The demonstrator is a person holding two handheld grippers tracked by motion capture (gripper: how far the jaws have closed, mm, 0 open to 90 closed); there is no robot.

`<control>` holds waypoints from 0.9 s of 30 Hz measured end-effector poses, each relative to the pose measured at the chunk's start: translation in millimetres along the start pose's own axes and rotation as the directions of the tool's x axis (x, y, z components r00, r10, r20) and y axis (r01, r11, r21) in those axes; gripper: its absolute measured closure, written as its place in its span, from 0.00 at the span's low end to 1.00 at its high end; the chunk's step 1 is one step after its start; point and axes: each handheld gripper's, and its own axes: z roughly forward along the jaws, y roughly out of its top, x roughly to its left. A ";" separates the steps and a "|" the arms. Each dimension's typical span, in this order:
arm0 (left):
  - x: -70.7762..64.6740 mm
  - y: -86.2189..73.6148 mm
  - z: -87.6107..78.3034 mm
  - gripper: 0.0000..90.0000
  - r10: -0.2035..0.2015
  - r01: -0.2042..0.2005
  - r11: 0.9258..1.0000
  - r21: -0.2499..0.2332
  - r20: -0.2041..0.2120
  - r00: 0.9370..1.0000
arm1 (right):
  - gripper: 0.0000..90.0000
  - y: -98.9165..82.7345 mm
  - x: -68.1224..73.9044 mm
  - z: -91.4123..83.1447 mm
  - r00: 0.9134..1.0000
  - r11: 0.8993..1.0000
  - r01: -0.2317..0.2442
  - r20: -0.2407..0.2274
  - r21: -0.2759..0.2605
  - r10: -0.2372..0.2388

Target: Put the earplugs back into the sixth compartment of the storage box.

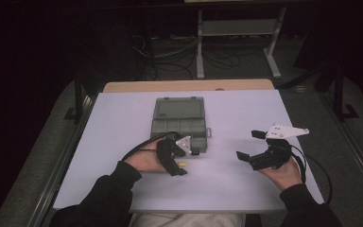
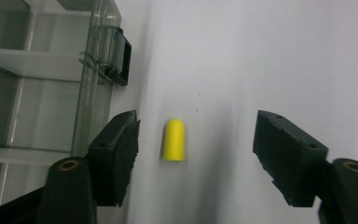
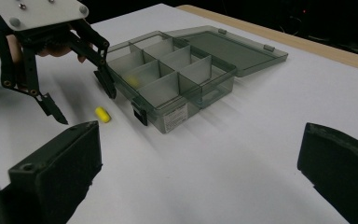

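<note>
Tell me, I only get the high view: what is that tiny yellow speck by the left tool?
Observer: The left gripper view shows a small yellow capsule-shaped piece lying on the white table. It sits between the left tool's open jaws, and neither pad touches it.
Operator: And that grey box beside it, what is inside?
Observer: In the right gripper view the box is open, with its lid laid back flat. Dividers split it into small compartments, and one holds a blurry yellowish something that I cannot identify.
</note>
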 end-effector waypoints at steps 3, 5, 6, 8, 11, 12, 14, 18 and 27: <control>2.4 -1.2 2.4 0.43 -0.001 0.001 1.000 0.007 0.003 1.000 | 0.00 0.1 0.0 -0.1 1.000 1.000 0.001 0.000 -0.002 -0.001; 4.0 -1.8 3.7 0.45 -0.001 0.001 1.000 0.010 0.001 1.000 | 0.00 0.1 0.0 -0.1 1.000 1.000 0.001 0.000 -0.001 -0.001; 4.6 -2.1 4.3 0.47 -0.001 0.001 1.000 0.014 0.000 1.000 | 0.00 0.0 0.1 -0.1 1.000 1.000 0.000 -0.001 -0.001 0.000; 5.7 -2.7 5.4 0.52 -0.002 0.002 1.000 0.020 0.000 1.000 | 0.00 0.1 0.1 -0.2 1.000 1.000 0.001 0.000 -0.002 -0.001; 6.3 -3.4 7.0 0.58 0.006 -0.006 0.999 0.032 -0.011 1.000 | 0.00 0.1 0.0 -0.3 1.000 1.000 0.001 0.000 -0.002 -0.001; 6.7 -3.6 7.3 0.59 0.007 -0.007 0.999 0.031 -0.011 1.000 | 0.00 0.1 0.0 -0.3 1.000 1.000 0.001 -0.001 -0.002 -0.001; 7.1 -3.6 8.0 0.64 0.010 -0.010 0.999 0.031 -0.019 1.000 | 0.00 0.1 0.1 -0.2 1.000 1.000 0.002 -0.001 -0.002 -0.002; 8.1 -3.4 9.8 0.74 0.017 -0.016 0.999 0.034 -0.033 0.999 | 0.00 0.2 0.1 -0.1 1.000 1.000 0.001 -0.001 0.001 -0.001; 9.0 -3.6 12.7 0.88 0.025 -0.025 0.999 0.033 -0.011 1.000 | 0.00 0.3 0.1 -0.3 1.000 1.000 0.002 -0.002 -0.001 -0.002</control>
